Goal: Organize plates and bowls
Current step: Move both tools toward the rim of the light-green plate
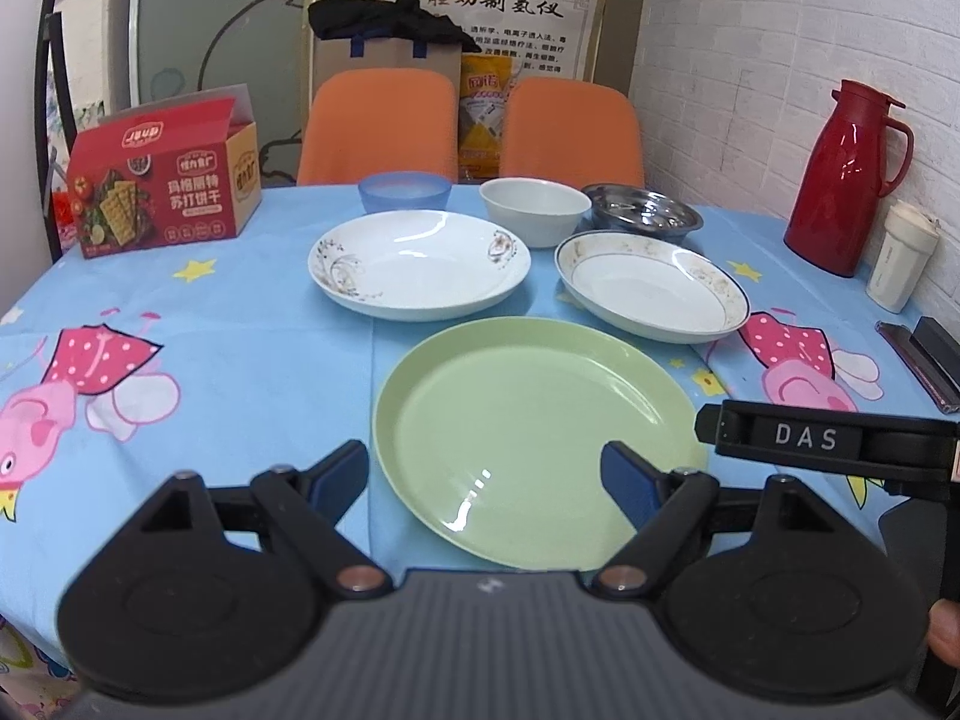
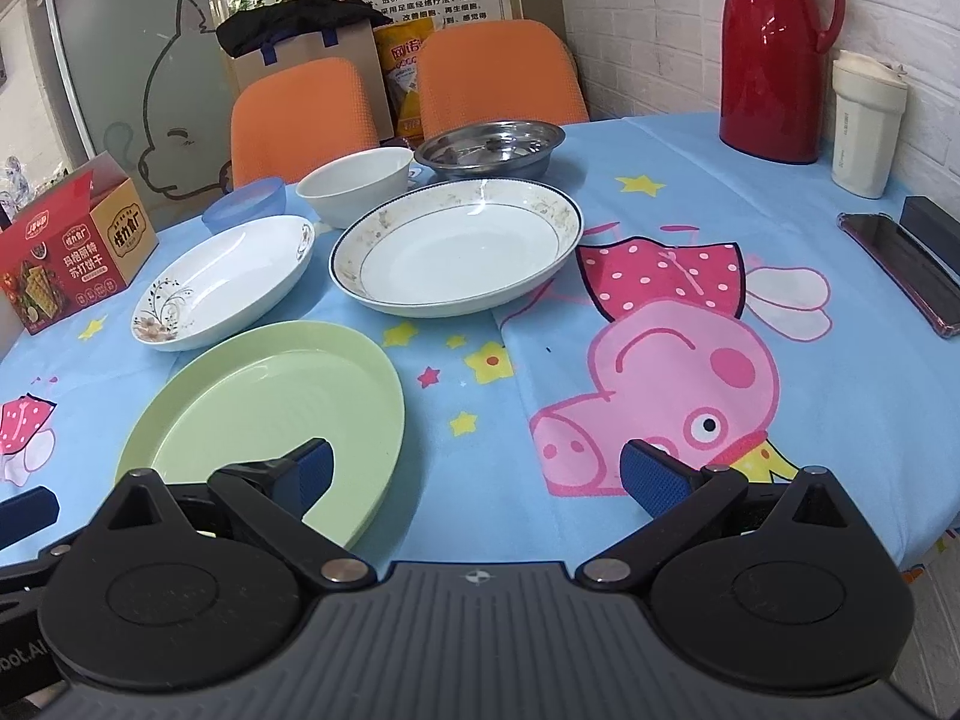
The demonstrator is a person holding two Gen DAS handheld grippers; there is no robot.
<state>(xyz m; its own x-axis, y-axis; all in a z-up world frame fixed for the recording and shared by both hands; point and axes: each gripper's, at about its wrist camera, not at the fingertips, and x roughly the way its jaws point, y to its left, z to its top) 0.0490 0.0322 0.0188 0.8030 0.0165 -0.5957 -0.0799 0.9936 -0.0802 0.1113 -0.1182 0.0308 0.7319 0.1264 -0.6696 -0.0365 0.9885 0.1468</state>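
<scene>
The green plate (image 1: 528,450), smooth, round and matte, lies flat on the worktop (image 1: 240,360) just ahead of the left gripper (image 1: 486,480), whose jaws stand released with nothing between the pads. Beyond it sit two glossy white plates: a floral-edged plate (image 1: 420,264) ahead and a blue-rimmed plate (image 1: 654,285) ahead to the right. Farther out stand a translucent blue bowl (image 1: 403,191), a white bowl (image 1: 535,210) and a shiny steel bowl (image 1: 641,213).

The right gripper (image 2: 474,474) hangs with its jaws released too, its left pad over the green plate's near rim.

The worktop wears a blue cartoon-pig cloth. A red cracker box (image 1: 165,177) stands far left of the jaws, a red thermos (image 1: 843,177) and cream tumbler (image 1: 903,255) far right, orange chairs (image 1: 384,126) behind, by a white brick wall (image 1: 780,60).

Only the right wrist view shows the phone (image 2: 900,267) fully.
</scene>
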